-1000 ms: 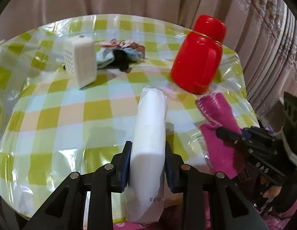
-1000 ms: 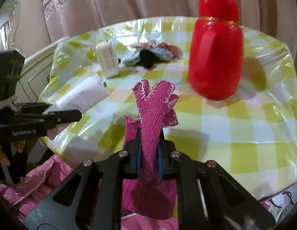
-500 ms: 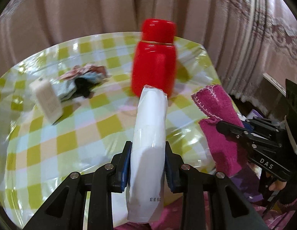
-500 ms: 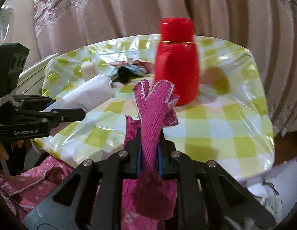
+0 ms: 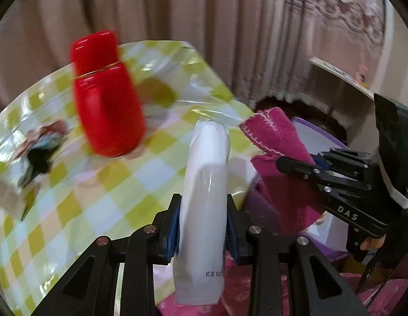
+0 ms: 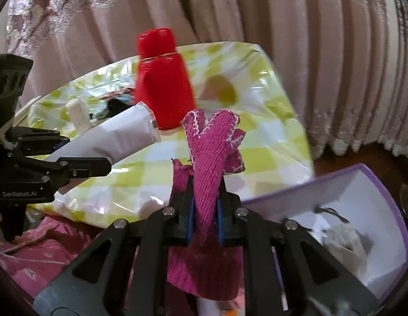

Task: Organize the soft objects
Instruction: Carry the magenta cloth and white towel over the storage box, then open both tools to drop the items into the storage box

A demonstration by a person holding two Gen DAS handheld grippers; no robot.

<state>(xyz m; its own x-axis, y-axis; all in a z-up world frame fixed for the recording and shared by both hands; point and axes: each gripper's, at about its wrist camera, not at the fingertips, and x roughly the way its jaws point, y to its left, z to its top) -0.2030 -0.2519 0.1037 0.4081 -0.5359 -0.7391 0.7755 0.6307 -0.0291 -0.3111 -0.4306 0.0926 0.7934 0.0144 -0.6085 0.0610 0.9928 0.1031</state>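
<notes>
Between the right gripper's (image 6: 205, 210) clamped jaws sat the pink knit glove (image 6: 212, 152) — held off the checkered table's (image 5: 80, 197) edge, over a purple-rimmed box (image 6: 362, 200), contents blurred. Left gripper (image 5: 202, 226) gripped a white tube (image 5: 204, 197) — red jug (image 5: 106, 100) behind.

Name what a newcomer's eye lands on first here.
The glossy red jug standing on the yellow-checked tablecloth, by far the loudest colour. Next, the magenta knitted glove clamped in the right gripper, fingers pointing up, and the white soft pack squeezed in the left gripper. A purple-edged box sits lower right, off the table.
</notes>
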